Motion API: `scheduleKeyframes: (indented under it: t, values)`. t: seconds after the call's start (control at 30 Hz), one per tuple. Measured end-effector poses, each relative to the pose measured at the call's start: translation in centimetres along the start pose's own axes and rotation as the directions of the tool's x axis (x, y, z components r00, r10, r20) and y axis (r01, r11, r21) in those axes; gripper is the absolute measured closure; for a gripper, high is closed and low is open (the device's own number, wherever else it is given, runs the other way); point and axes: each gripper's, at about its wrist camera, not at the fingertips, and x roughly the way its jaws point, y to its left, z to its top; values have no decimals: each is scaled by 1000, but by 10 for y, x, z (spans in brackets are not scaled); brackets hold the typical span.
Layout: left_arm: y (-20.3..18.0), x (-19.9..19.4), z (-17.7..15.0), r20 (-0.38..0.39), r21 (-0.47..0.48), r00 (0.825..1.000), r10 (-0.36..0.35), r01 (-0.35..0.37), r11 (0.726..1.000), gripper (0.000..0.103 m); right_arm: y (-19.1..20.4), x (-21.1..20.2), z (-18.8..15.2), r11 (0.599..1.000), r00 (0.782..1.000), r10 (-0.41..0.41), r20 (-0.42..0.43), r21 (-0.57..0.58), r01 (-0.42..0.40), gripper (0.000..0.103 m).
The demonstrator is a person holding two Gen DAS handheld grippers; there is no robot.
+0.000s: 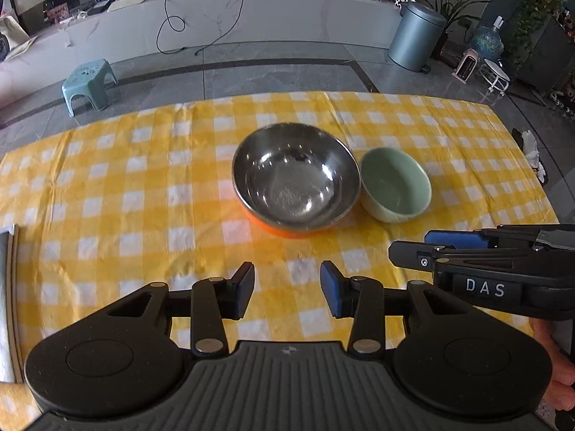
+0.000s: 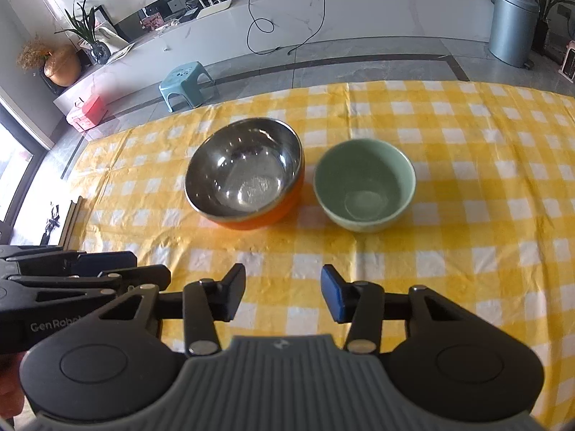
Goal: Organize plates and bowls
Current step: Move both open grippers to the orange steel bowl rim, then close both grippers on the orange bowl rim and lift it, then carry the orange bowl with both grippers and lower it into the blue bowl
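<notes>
Two wrist views over a table draped in a yellow-and-white checked cloth (image 1: 125,194)

Steel bowl with orange outer wall (image 1: 296,179), upright and empty, near the middle of the cloth; green ceramic bowl (image 1: 395,185), also upright and empty, just beside it on its right, rims close together in the left wrist view, a narrow strip of cloth between them in the right wrist view

Left gripper (image 1: 287,289): jaws partly apart, nothing between the blue pads (image 1: 332,292), only cloth beneath, set back on the near side of both bowls and apart from them

Right gripper (image 2: 284,292): jaws likewise partly apart and empty, on the near side of the bowls, touching neither; seen from the left wrist as a black body at the right edge, close beside the left gripper

Part of a hand (image 1: 553,362) behind the right gripper at the right edge of the left wrist view

Beyond the table: grey tiled floor, small teal stool (image 2: 187,84), grey pedal bin (image 2: 512,25), black cable (image 2: 284,18) trailing down a long white counter
</notes>
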Motion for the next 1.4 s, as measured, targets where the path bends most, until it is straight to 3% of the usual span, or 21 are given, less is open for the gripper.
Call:
scheduleKeyframes:
  t: [0.2,0.3,0.53,0.73,1.03,1.4]
  values:
    - [11,23,28,14,-16,1000,16,-15,1000,60,2,26,33,999,1000,-19,1,47,19,75]
    - [18,38,34,7,-39,1000,16,-16,999,67,0,37,44,997,1000,-24,-2,71,24,81]
    - [39,65,38,-11,-116,1000,9,-10,993,78,-3,62,60,995,999,-39,-14,94,40,85]
    - [43,73,36,-11,-125,1000,20,-22,992,88,-6,70,59,993,999,-52,-7,104,52,90]
    - [36,65,35,-18,-115,999,44,-46,992,90,-8,69,50,990,998,-61,-9,130,62,96]
    - [20,7,1,7,-94,998,61,-60,994,90,1,11,8,993,998,-9,56,114,2,96]
